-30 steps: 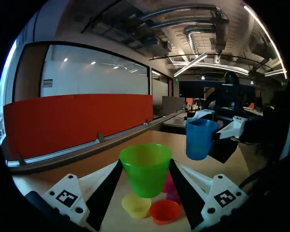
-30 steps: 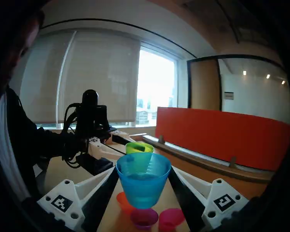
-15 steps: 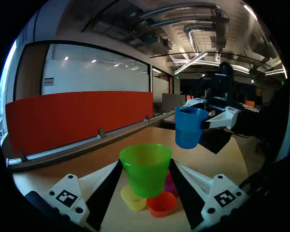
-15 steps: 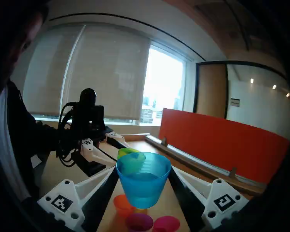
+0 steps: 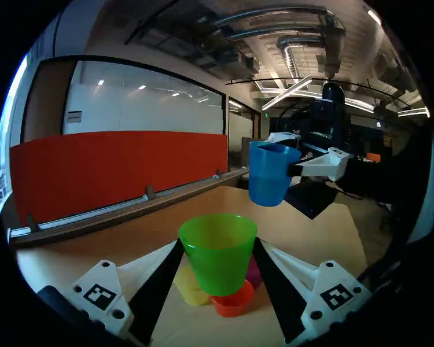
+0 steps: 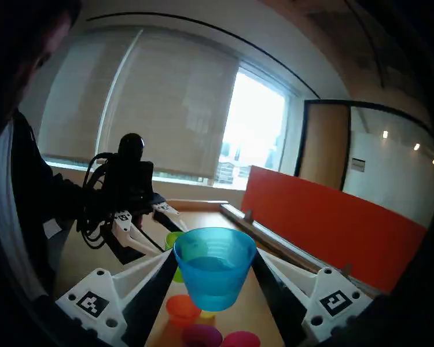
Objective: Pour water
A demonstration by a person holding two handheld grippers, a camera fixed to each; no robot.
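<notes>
Holding a translucent blue plastic cup (image 6: 215, 267) clamped between both fingers, the right gripper (image 6: 215, 257) has it upright at the lower centre of the right gripper view, with water standing part-way up its wall. The left gripper (image 5: 218, 246) is likewise closed on a translucent green plastic cup (image 5: 218, 254), both fingers pressed to its sides at the lower centre of the left gripper view; that cup looks empty.

In the left gripper view the blue cup sits right of centre in the frame, higher than the green rim and well apart from it, over the pale wooden table top (image 5: 309, 231).

The step in hand seems to be lining up the pour, and it is not yet begun. To do it well, the blue cup's lip should come directly above the green cup's mouth before any tilt. The tilt should then be slow, rolling the right gripper so the water runs off one edge in a thin stream. The green cup should be kept level and steady, close under the lip.

A small yellow plastic cup (image 5: 188, 286) and a small orange plastic cup (image 5: 233, 301) stand on the table below the green one. Any spill would likely land among them.
</notes>
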